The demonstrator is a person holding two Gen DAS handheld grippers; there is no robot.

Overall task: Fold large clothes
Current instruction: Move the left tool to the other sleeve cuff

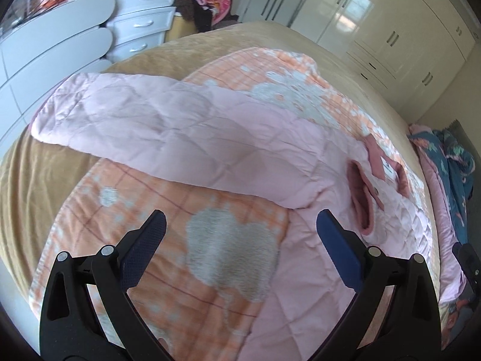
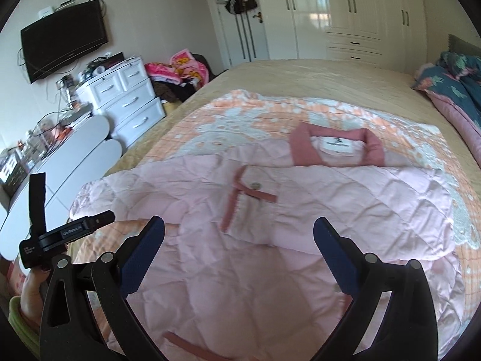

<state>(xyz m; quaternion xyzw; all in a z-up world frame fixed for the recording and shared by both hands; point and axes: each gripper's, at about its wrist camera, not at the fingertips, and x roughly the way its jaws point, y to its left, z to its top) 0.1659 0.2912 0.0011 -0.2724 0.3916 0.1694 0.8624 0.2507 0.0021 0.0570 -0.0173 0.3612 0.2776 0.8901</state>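
Observation:
A pale pink quilted jacket point(image 2: 240, 258) with a darker pink collar point(image 2: 336, 146) and chest pocket point(image 2: 252, 204) lies on an orange and white blanket point(image 2: 210, 126) on the bed. Its left sleeve point(image 1: 126, 114) stretches out sideways across the blanket in the left wrist view. My left gripper point(image 1: 240, 228) is open and empty above the blanket point(image 1: 144, 210), near the jacket's left edge. My right gripper point(image 2: 239, 231) is open and empty above the jacket's front, below the pocket. The left gripper also shows in the right wrist view point(image 2: 69, 231) at the left.
The bed has a tan cover point(image 2: 315, 78). A folded blue floral quilt point(image 2: 457, 87) lies at the head end. White drawers point(image 2: 126, 99), a white curved desk point(image 2: 60, 162) and a clothes pile point(image 2: 180, 72) stand left of the bed. Wardrobes point(image 2: 354, 12) line the far wall.

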